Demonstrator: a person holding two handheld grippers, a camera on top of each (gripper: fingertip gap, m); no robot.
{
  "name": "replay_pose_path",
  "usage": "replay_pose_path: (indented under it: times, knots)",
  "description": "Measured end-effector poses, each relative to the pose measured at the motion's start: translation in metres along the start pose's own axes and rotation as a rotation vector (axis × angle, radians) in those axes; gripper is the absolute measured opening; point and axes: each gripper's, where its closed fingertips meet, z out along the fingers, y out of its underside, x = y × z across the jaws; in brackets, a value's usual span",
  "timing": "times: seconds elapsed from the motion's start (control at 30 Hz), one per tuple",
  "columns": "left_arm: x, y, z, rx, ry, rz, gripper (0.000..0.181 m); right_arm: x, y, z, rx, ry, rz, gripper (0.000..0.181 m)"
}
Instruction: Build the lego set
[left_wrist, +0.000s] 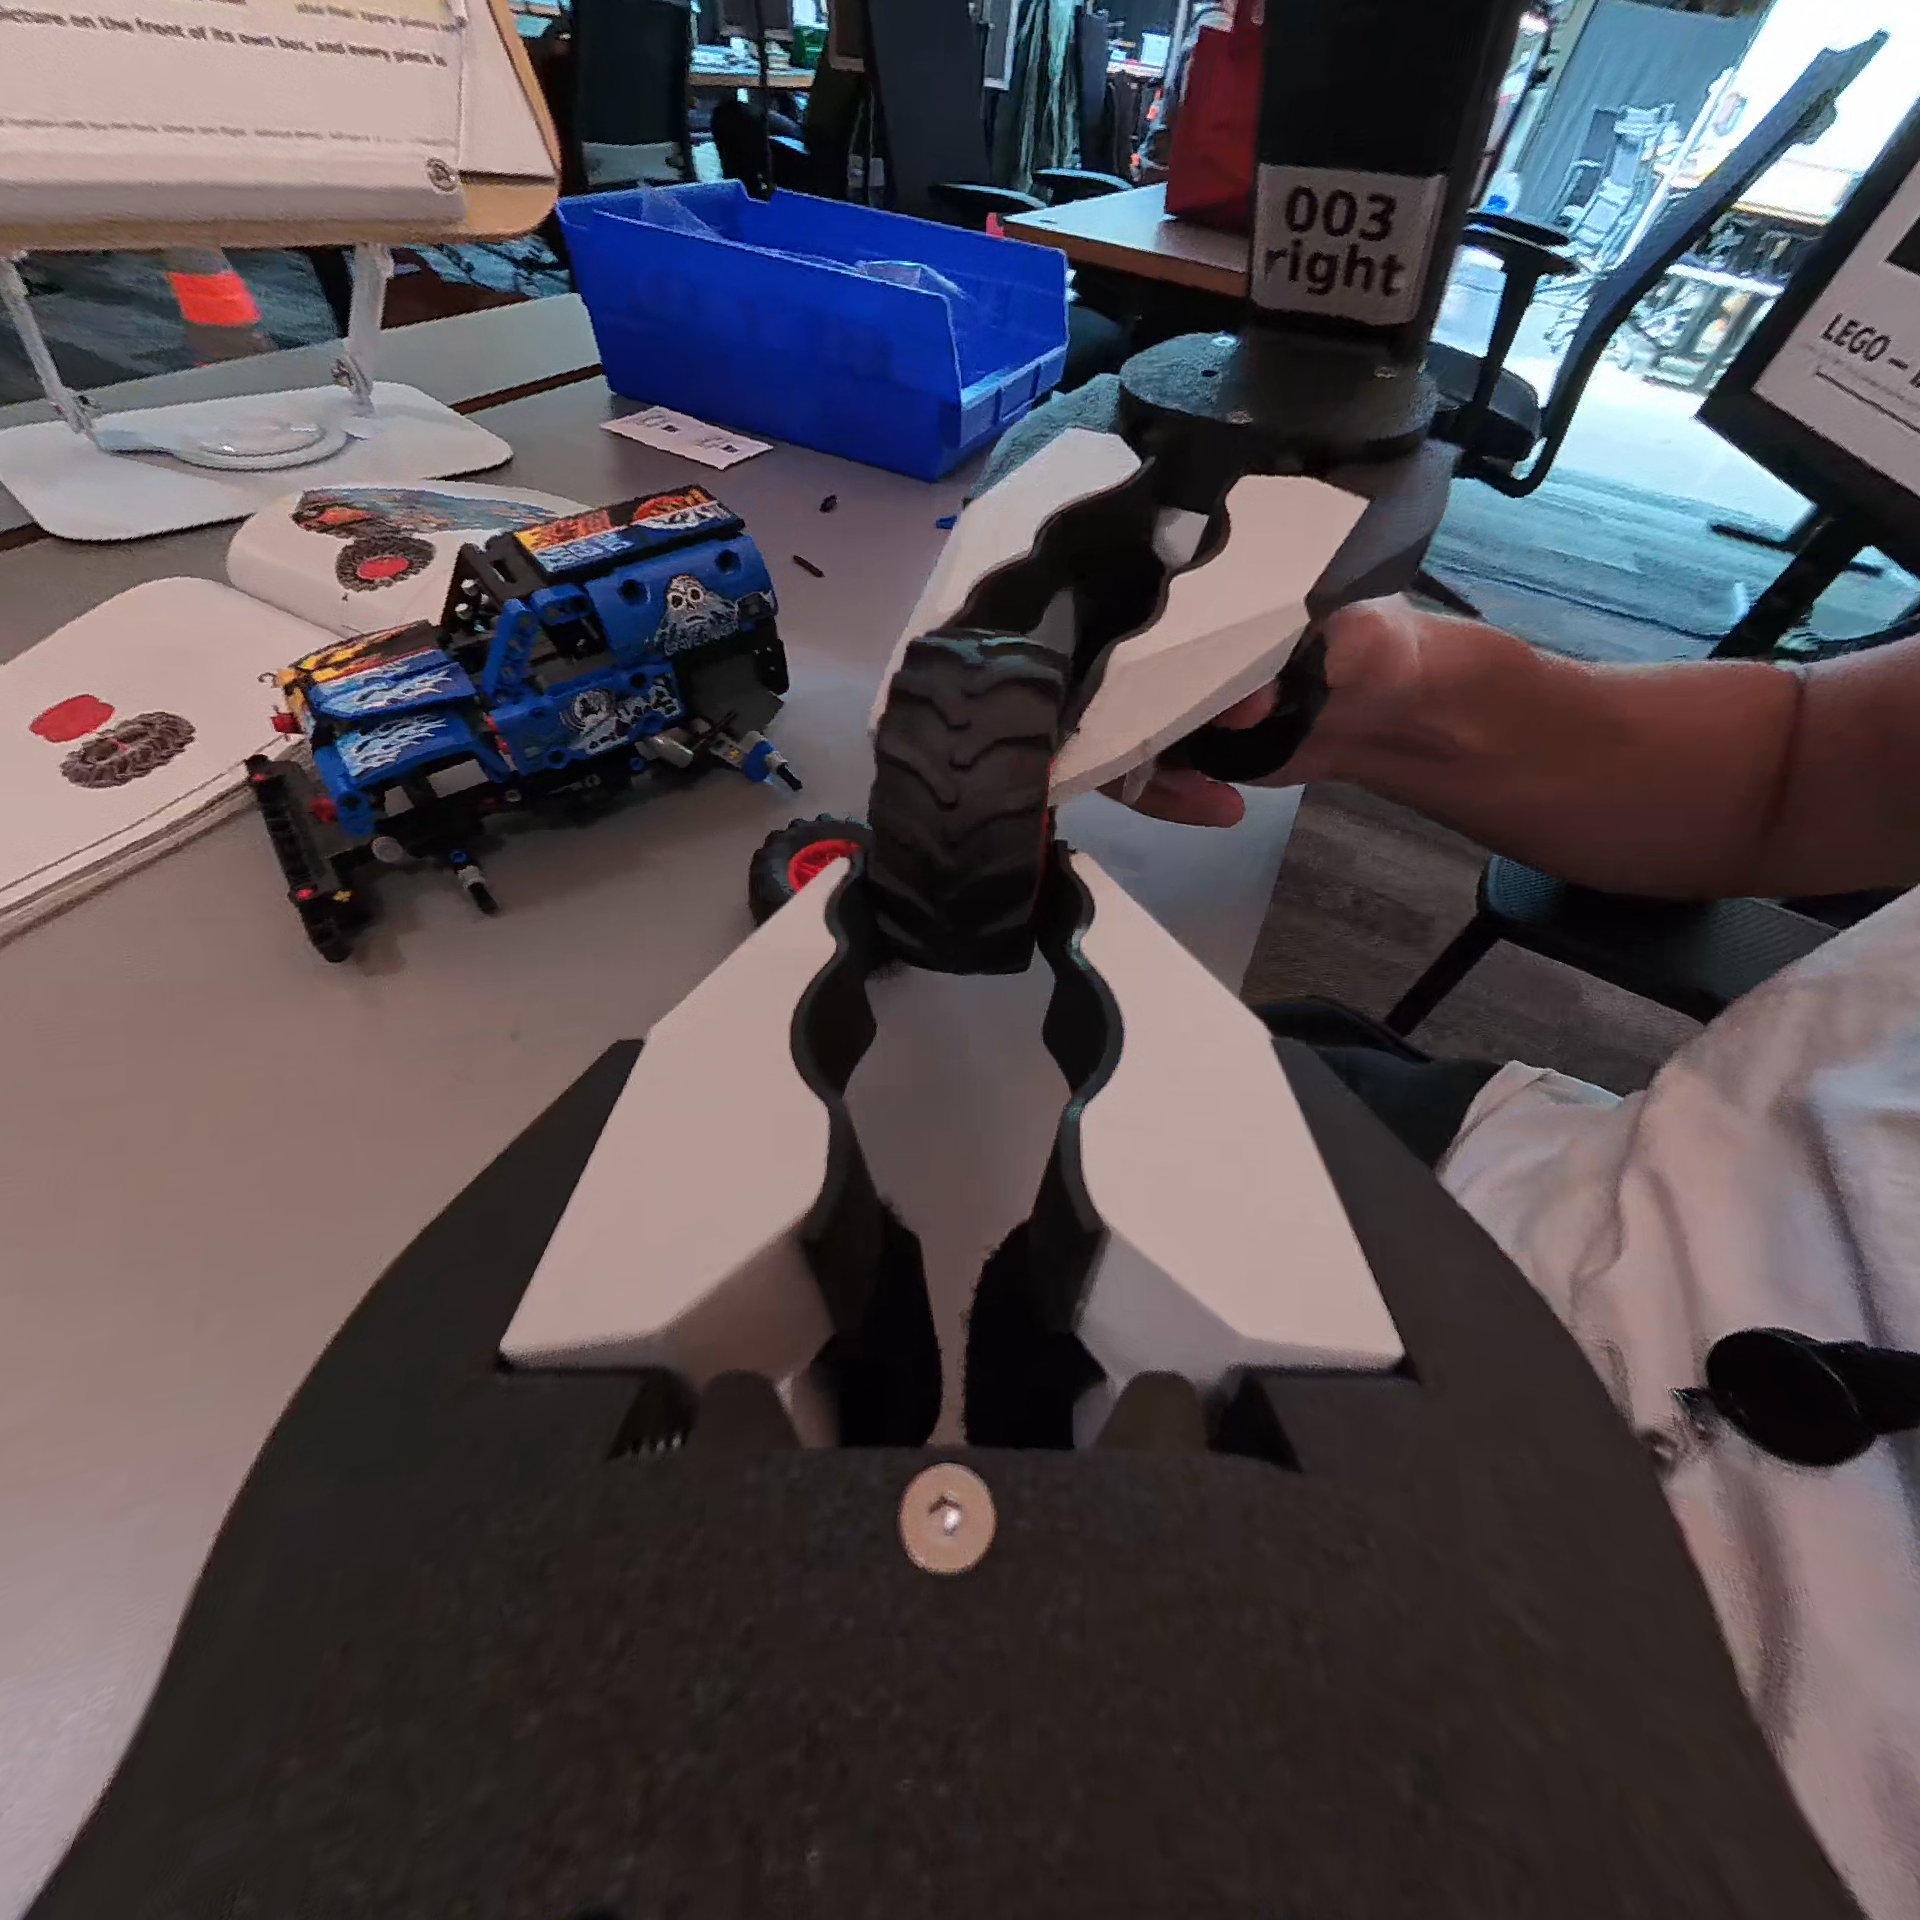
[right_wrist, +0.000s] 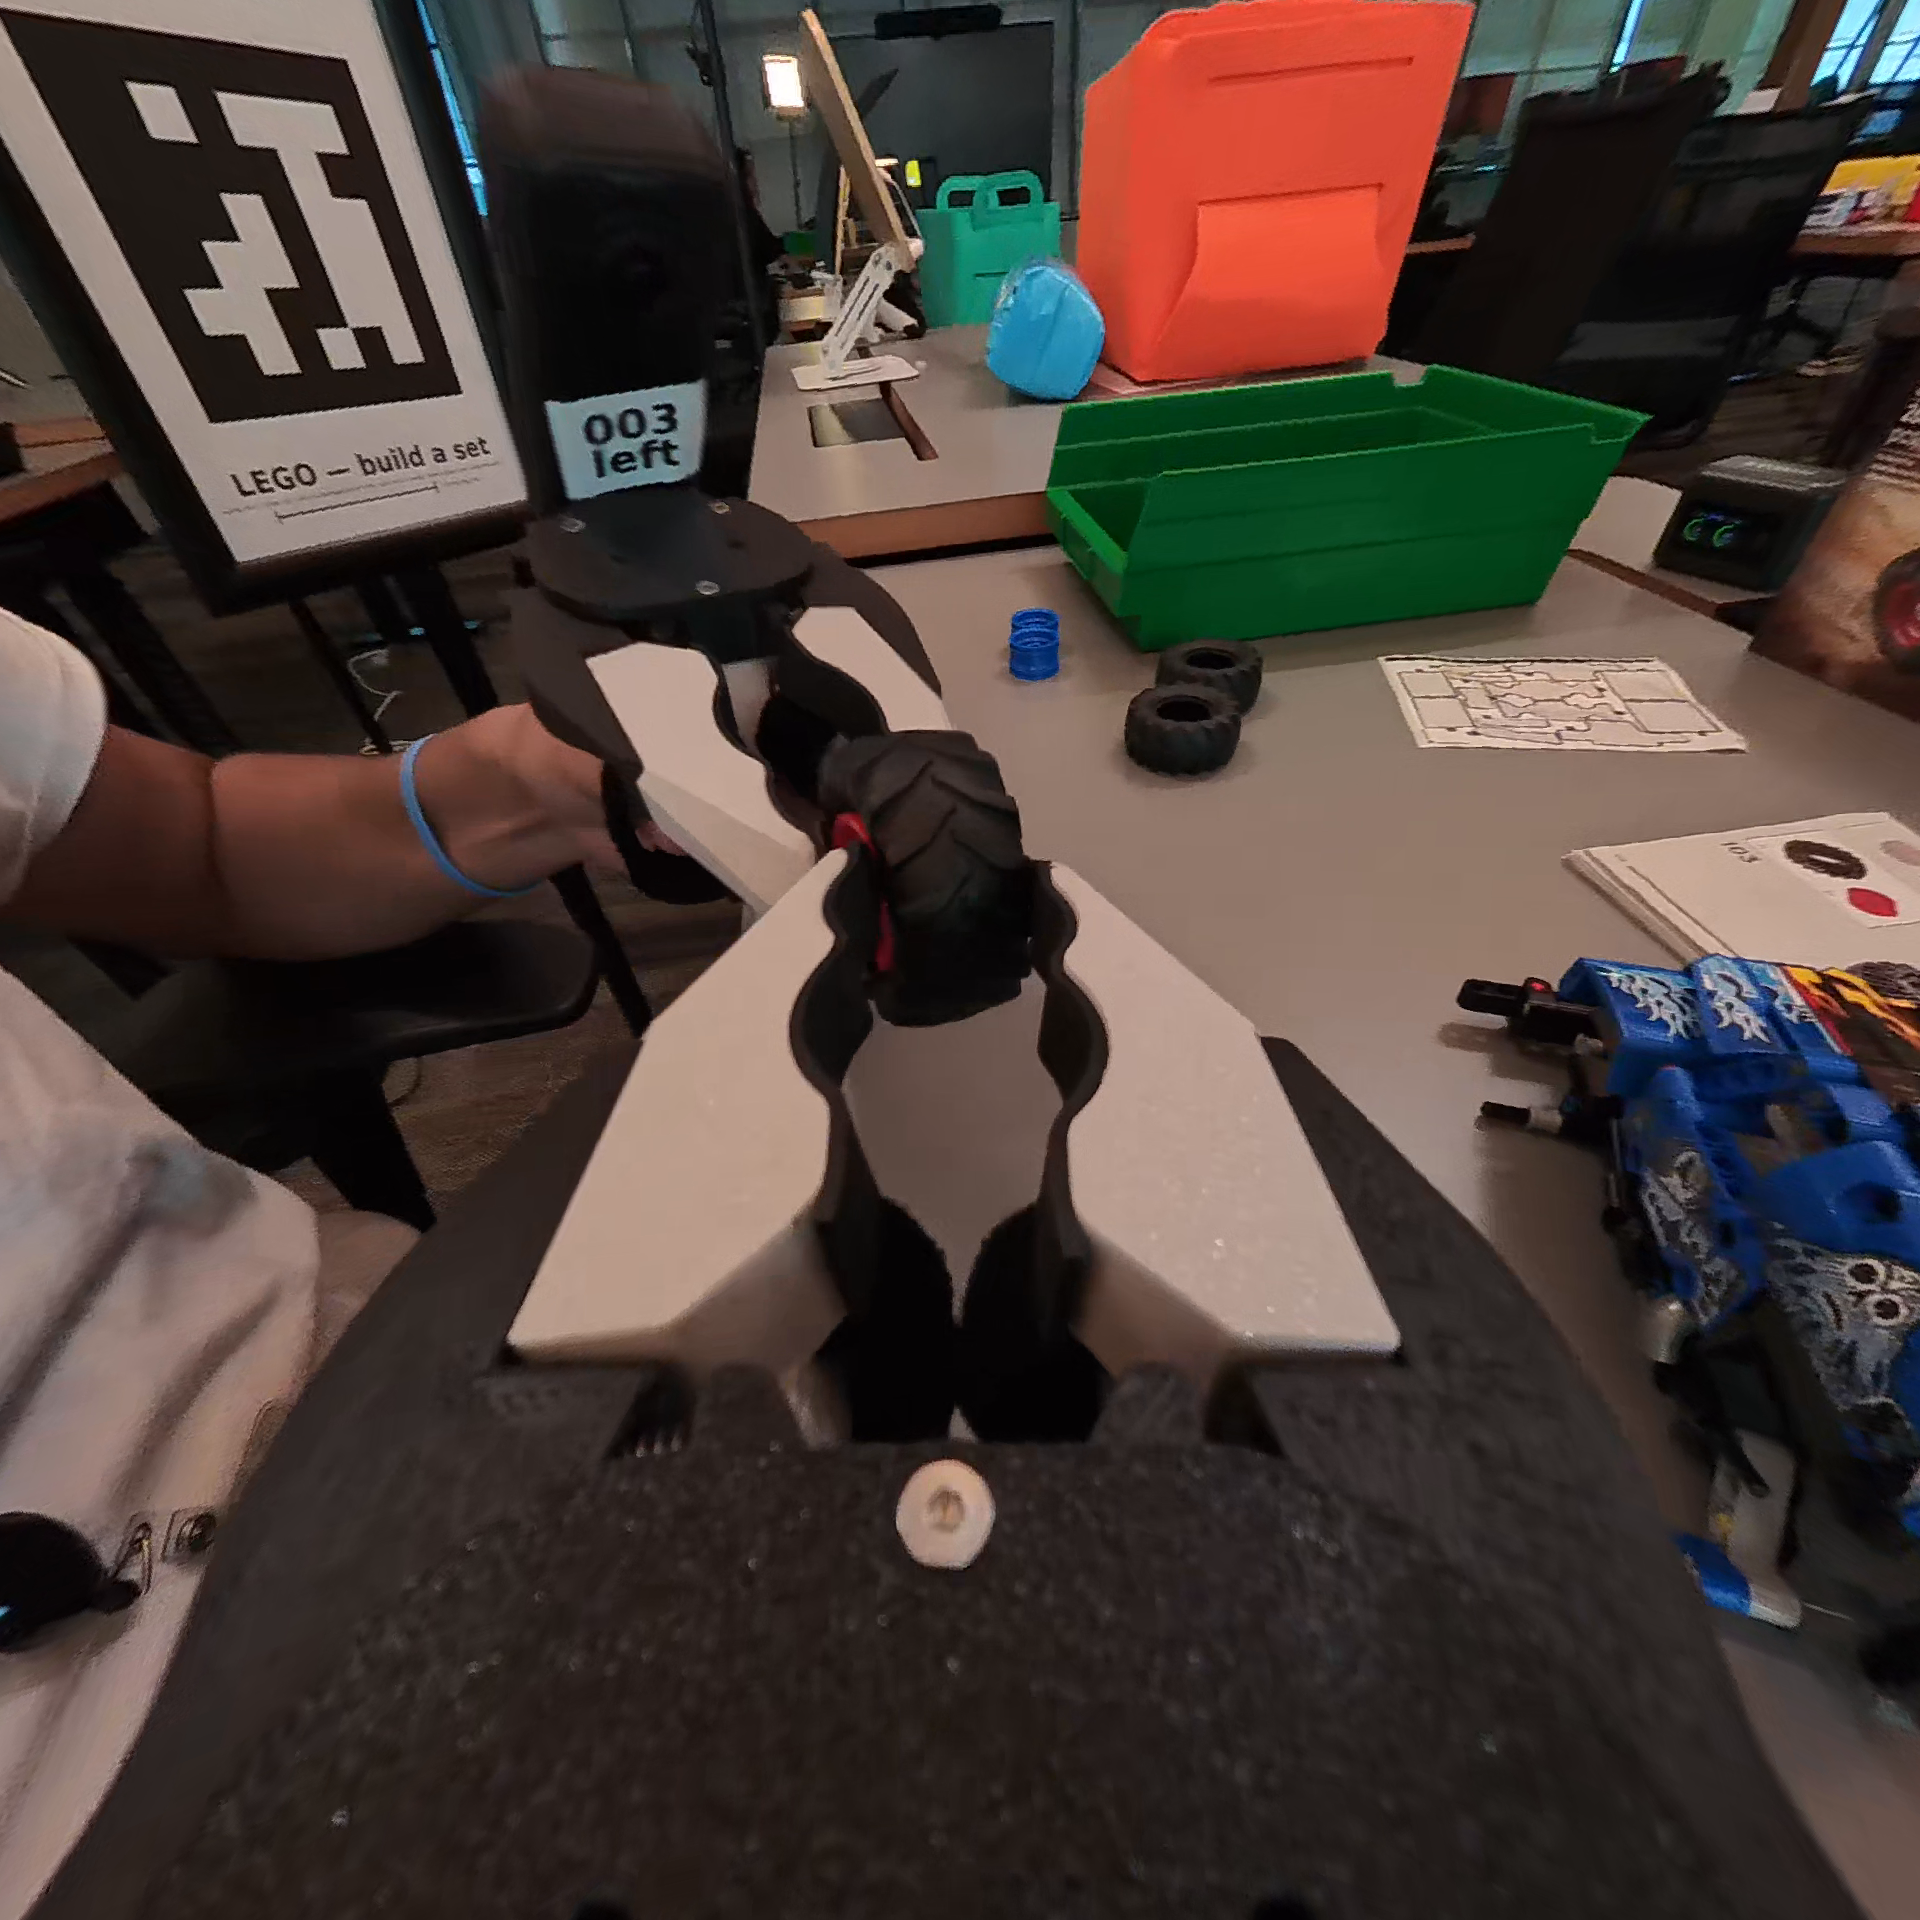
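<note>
A black tyre (left_wrist: 956, 790) with a red rim (right_wrist: 854, 831) is held in the air between both grippers, above the table's near edge. My left gripper (left_wrist: 961, 883) is shut on one end of it. My right gripper (right_wrist: 940, 873) is shut on the other end and reaches in from the upper right in the left wrist view (left_wrist: 997, 707). The left gripper (right_wrist: 862, 790) comes in from the upper left in the right wrist view. The blue truck (left_wrist: 540, 675) stands wheel-less on the grey table, also at the right of the right wrist view (right_wrist: 1745, 1143).
A finished wheel with a red rim (left_wrist: 805, 862) lies by the truck. Two bare black tyres (right_wrist: 1195, 707), a blue spring (right_wrist: 1034, 644) and a sticker sheet (right_wrist: 1558, 707) lie before a green bin (right_wrist: 1330, 520). A blue bin (left_wrist: 821, 312) and an open instruction booklet (left_wrist: 135, 707) lie farther back. My left and right fingertips are right by each other. The blue truck (left_wrist: 540, 675) is about 15 centimetres from both grippers' fingertips. Seen from the right wrist view (right_wrist: 1742, 1117) as well.
</note>
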Motion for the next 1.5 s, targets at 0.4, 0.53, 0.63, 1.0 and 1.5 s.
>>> replay_pose_path:
  times: [0.4,0.53,0.63,1.0,1.5]
  knots:
    - [-0.020,-0.003,0.001,-0.027,-0.265,0.100,0.028,0.013,0.000,0.003,0.009,0.182,-0.069,0.029]
    - [0.000,-0.029,-0.008,0.132,-0.217,0.290,0.030,-0.002,-0.021,-0.007,0.166,0.018,-0.057,0.030]
    - [0.015,-0.040,-0.021,0.177,-0.388,0.754,0.030,-0.016,-0.020,-0.015,0.175,-0.044,-0.161,0.032]
    - [0.011,-0.029,-0.022,0.069,-0.746,1.560,0.029,-0.022,-0.018,-0.011,0.095,-0.405,0.632,0.059]
    - [-0.024,-0.002,-0.009,-0.155,-0.843,1.473,0.038,0.014,0.028,-0.001,-0.112,-0.076,0.526,0.034]
